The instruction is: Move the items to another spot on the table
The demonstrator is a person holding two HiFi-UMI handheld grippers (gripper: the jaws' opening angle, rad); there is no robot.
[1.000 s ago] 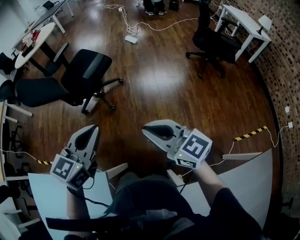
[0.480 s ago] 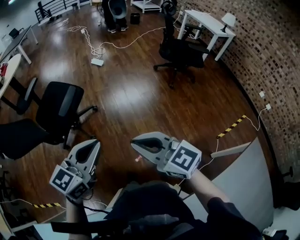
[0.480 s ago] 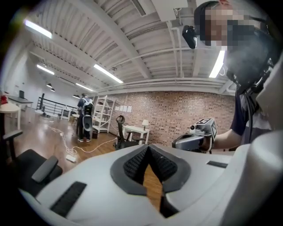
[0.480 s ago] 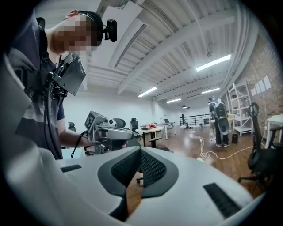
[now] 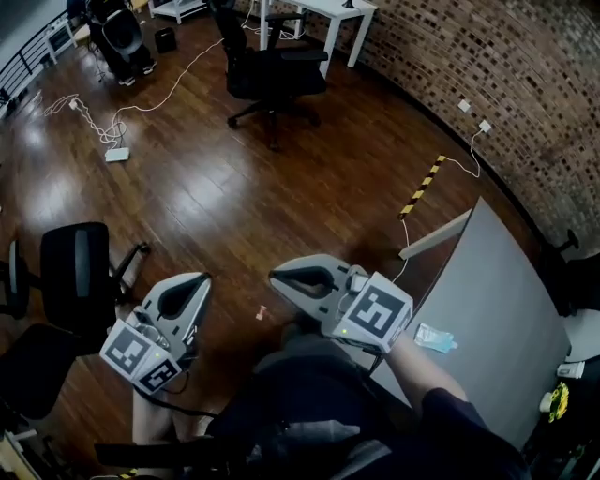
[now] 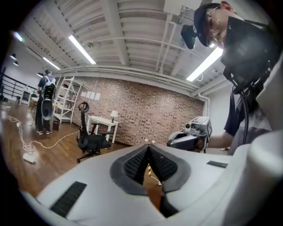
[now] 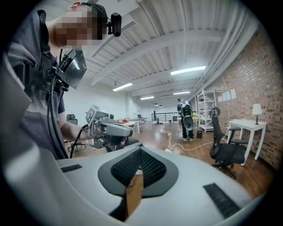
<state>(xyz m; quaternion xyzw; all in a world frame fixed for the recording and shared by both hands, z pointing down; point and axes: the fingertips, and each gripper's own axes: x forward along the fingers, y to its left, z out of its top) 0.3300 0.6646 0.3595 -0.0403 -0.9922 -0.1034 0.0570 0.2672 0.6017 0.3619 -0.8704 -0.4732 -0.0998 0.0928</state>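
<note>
Both pairs of jaws were pressed fully together with nothing between them. Seen from the head view, the left gripper [image 5: 199,279] and the right gripper [image 5: 275,276] were held low in front of the person's body, near each other but apart, with their tips pointing out over the wooden floor [image 5: 281,187]. Just beside the person's right forearm [image 5: 424,361], a small clear packet [image 5: 436,338] with a pale blue part lay on the near corner of a grey table [image 5: 502,291], which filled the right side of the view; neither gripper touched the packet or the table. A tiny pink scrap [image 5: 262,312] lay on the floor between the two gripper tips. To the left stood a black office chair [image 5: 77,277]. Further out, a strip of yellow-and-black tape [image 5: 424,186] ran across the floor boards near the table's far corner, and a white cable with a power strip [image 5: 117,155] trailed across the floor at the upper left. Furthest away, a second black chair [image 5: 272,70] stood by a white desk [image 5: 328,11], a brick wall [image 5: 506,84] curved along the right, and a person [image 5: 122,37] stood at the top left.
</note>
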